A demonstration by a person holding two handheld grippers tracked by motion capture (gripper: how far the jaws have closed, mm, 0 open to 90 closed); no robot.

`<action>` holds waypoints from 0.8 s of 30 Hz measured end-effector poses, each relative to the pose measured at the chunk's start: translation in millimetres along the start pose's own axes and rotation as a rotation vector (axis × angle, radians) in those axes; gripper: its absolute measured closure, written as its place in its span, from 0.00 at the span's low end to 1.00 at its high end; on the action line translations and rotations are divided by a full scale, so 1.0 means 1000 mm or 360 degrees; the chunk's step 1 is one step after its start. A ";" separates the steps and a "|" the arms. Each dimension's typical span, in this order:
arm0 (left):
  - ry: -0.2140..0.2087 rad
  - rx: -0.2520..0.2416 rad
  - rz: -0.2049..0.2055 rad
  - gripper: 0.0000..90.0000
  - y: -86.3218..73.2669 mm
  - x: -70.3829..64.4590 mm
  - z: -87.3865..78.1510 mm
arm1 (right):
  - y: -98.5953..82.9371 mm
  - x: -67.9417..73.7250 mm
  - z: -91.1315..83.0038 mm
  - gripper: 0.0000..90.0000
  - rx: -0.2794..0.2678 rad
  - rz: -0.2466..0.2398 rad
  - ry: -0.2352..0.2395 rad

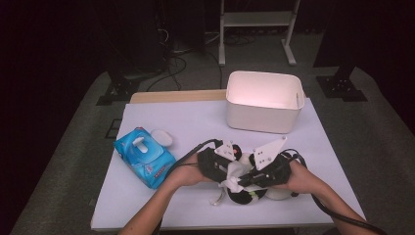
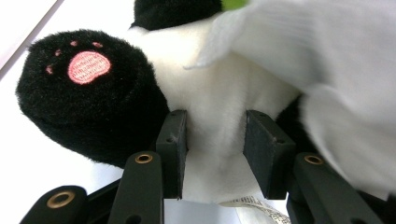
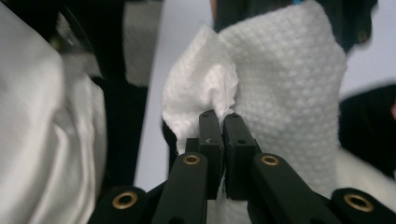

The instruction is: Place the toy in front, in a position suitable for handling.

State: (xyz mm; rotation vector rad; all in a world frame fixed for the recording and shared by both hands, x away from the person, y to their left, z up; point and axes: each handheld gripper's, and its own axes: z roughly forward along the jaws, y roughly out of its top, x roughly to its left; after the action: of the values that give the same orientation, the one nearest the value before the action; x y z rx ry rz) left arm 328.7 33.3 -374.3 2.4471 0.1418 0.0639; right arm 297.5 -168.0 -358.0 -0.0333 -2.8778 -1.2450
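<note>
Blue wet-wipe pack (image 1: 145,156) at table left, lid flipped open, well apart from the work. Near the front edge of the white table (image 1: 195,122), centre-right, both hands meet over a black-and-white plush toy (image 1: 244,193). Left gripper (image 1: 219,164) comes in from the toy's left; its own view shows the jaws part-way closed and pinching a fold of the plush toy's white fur (image 2: 212,126), a black paw with a pink pad (image 2: 88,66) just left of the jaws, wipe cloth draped at upper right (image 2: 327,60). Right gripper (image 1: 252,177) reaches leftward across the toy; jaws nearly together, clamped on a bunched edge of a white wipe (image 3: 275,79), which rises straight ahead of the fingers, lying against the toy between the two grippers. Coming move, as I judge it: rubbing the wipe over the fur, which turns on the wipe sitting beyond the right jaw tips, toward the left gripper, so the stroke runs toward the holding hand; right gripper is the nearer one to the wipe. High view gives the layout and the empty white bin (image 1: 263,100) at the far right, but hides both grips under the grey plates; gripper views show each grip, not the table layout
</note>
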 end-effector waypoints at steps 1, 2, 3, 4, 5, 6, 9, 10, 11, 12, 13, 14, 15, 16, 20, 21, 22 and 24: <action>-0.0001 -0.0001 0.0002 0.66 0.000 0.000 0.000 | -0.003 -0.001 0.000 0.96 0.0037 -0.0003 -0.0023; -0.0007 -0.0008 -0.0004 0.66 0.000 0.000 0.000 | -0.007 -0.002 0.000 0.97 0.0080 0.0005 -0.0045; -0.0008 -0.0020 -0.0010 0.66 0.000 -0.001 0.001 | -0.011 -0.003 -0.001 0.97 0.0077 0.0028 -0.0042; -0.0006 -0.0016 -0.0004 0.66 0.000 0.000 0.001 | -0.013 -0.004 -0.003 0.97 0.0053 0.0050 -0.0031; -0.0002 -0.0017 -0.0008 0.66 0.001 -0.001 0.002 | -0.013 -0.004 -0.003 0.97 0.0051 0.0046 -0.0041; 0.0002 -0.0009 -0.0003 0.66 0.001 -0.001 0.002 | -0.011 -0.003 -0.004 0.97 0.0067 0.0022 -0.0081; 0.0005 -0.0007 0.0005 0.66 0.001 -0.002 0.002 | -0.007 -0.005 -0.003 0.97 0.0073 0.0002 -0.0108; 0.0009 0.0002 0.0022 0.66 0.001 -0.004 0.001 | -0.004 -0.009 -0.002 0.97 0.0071 0.0007 -0.0129; 0.0009 0.0002 0.0022 0.66 0.001 -0.004 0.001 | -0.004 -0.009 -0.002 0.97 0.0071 0.0007 -0.0129; 0.0017 0.0003 0.0023 0.66 0.001 -0.006 0.001 | 0.000 -0.014 -0.001 0.97 0.0072 0.0009 -0.0157; 0.0017 0.0003 0.0023 0.66 0.001 -0.006 0.001 | 0.000 -0.014 -0.001 0.97 0.0072 0.0009 -0.0157; 0.0014 0.0003 0.0025 0.66 0.001 -0.006 0.001 | 0.002 -0.017 -0.001 0.97 0.0077 0.0001 -0.0177; 0.0014 0.0003 0.0025 0.66 0.001 -0.006 0.001 | 0.004 -0.019 -0.001 0.97 0.0085 -0.0001 -0.0185; 0.0010 -0.0002 0.0023 0.66 0.000 -0.005 0.001 | 0.004 -0.020 -0.002 0.97 0.0093 -0.0006 -0.0199; 0.0010 -0.0005 0.0023 0.66 0.000 -0.006 0.001 | 0.002 -0.025 -0.014 0.96 0.0115 0.0017 -0.0269; 0.0010 -0.0005 0.0023 0.66 0.000 -0.006 0.001 | 0.002 -0.025 -0.014 0.96 0.0115 0.0017 -0.0269; 0.0012 -0.0004 0.0022 0.66 0.000 -0.006 0.001 | 0.001 -0.027 -0.016 0.96 0.0134 0.0029 -0.0283; 0.0013 -0.0003 0.0020 0.66 0.000 -0.006 0.001 | -0.005 -0.030 -0.018 0.96 0.0187 0.0063 -0.0273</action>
State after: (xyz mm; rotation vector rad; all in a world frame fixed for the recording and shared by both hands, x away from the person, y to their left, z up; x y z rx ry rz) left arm 323.0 31.8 -374.9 2.4464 0.1301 0.0797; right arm 327.3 -184.9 -349.7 -0.2051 -3.0733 -1.1161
